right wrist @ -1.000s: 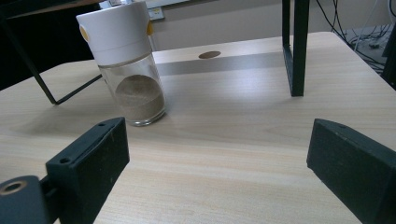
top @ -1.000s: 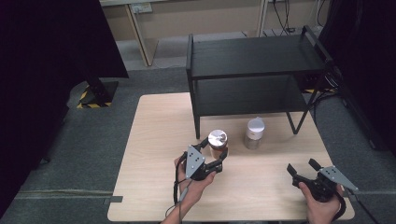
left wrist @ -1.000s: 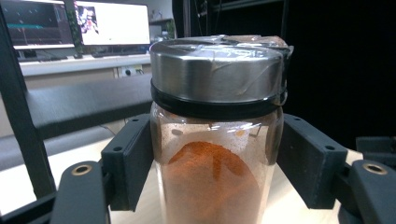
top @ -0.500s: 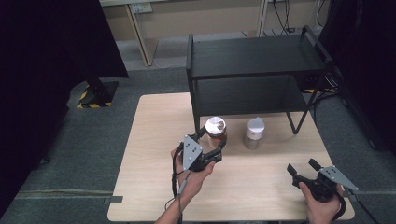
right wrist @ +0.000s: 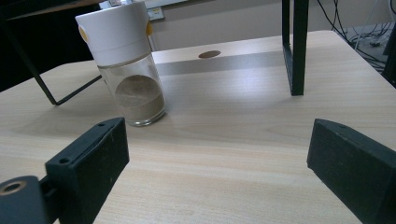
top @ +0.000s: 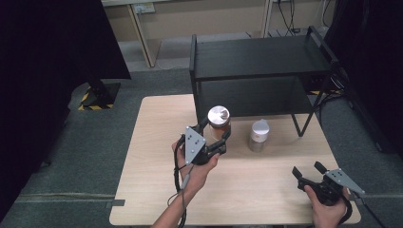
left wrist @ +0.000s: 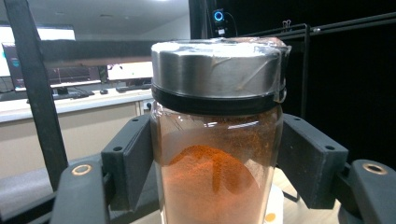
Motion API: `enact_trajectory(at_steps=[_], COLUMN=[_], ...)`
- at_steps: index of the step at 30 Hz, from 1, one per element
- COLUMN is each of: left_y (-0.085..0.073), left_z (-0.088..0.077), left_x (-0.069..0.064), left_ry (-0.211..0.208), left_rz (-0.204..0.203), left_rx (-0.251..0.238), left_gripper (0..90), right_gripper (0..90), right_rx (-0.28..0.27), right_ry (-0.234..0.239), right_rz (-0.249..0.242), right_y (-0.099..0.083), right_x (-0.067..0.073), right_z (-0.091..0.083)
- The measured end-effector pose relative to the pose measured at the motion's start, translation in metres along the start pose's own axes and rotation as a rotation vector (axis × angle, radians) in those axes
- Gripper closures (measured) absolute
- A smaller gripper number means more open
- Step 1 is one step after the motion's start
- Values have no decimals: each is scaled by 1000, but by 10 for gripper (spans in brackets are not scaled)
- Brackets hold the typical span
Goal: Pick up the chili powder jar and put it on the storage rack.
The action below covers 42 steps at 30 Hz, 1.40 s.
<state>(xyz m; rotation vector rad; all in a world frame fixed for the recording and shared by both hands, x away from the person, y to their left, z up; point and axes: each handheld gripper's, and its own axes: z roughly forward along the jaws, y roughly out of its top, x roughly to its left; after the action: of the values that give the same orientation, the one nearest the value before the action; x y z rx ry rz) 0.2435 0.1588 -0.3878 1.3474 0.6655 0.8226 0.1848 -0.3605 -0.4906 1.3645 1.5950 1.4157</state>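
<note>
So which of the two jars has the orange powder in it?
The jar with the silver metal lid, held between the left gripper jaws. The white-capped jar standing on the table holds brownish powder.

I see the jar (left wrist: 217, 140) in my left gripper (top: 216, 137) as clear glass packed with orange-red powder, capped by a shiny silver lid (left wrist: 218, 67) over a black collar; the jaws either side of it are matt black, with brass-coloured rings at the screws; the second jar (right wrist: 126, 65) has a white cap with small yellow spots and pale brown powder under clear glass; the table (top: 157, 142) is light wood grain; the shelf rack (top: 256, 61) is black all over; the floor (top: 71, 142) is dull grey, with one yellow-and-black striped patch (top: 92, 97); my right gripper (top: 309, 173) is black with a grey plate.
</note>
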Motion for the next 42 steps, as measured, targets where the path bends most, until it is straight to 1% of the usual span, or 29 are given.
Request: enact_trajectory(at_steps=[11, 21, 22, 23, 28, 29, 30, 31, 32, 35, 36, 37, 42], left_y=[19, 46, 52, 52, 64, 64, 68, 68, 72, 76, 81, 81, 93], left_z=[10, 21, 23, 23, 29, 29, 31, 31, 32, 34, 35, 35, 39], left_x=[1, 4, 5, 5, 6, 6, 6, 6, 7, 7, 8, 8, 10], left_ry=[17, 45, 49, 49, 58, 58, 60, 60, 63, 64, 66, 66, 74], left_rz=[15, 33, 39, 39, 44, 44, 44, 44, 47, 45, 46, 46, 47], left_rx=[-9, -10, -9, -9, -11, -11, -12, -12, -12, -17, -17, -17, -22], left_gripper=[303, 303, 303, 303, 303, 303, 303, 303, 303, 303, 303, 303, 303], right_gripper=[57, 57, 57, 57, 57, 57, 57, 57, 57, 57, 57, 57, 57], right_rx=[-1, 0, -1, -1, 0, 0, 1, 1, 2, 2, 2, 2, 2], right_ry=[0, 0, 0, 0, 0, 1, 1, 1, 1, 1, 1, 1, 0], right_rz=[3, 6, 8, 8, 10, 10, 10, 10, 11, 11, 12, 12, 14], right_y=[0, 0, 0, 0, 0, 0, 0, 0, 0, 0, 0, 0, 0], right_x=[0, -1, -1, -1, -1, -1, -1, -1, -1, -1, -1, -1, -1], right_z=[0, 0, 0, 0, 0, 0, 0, 0, 0, 0, 0, 0, 0])
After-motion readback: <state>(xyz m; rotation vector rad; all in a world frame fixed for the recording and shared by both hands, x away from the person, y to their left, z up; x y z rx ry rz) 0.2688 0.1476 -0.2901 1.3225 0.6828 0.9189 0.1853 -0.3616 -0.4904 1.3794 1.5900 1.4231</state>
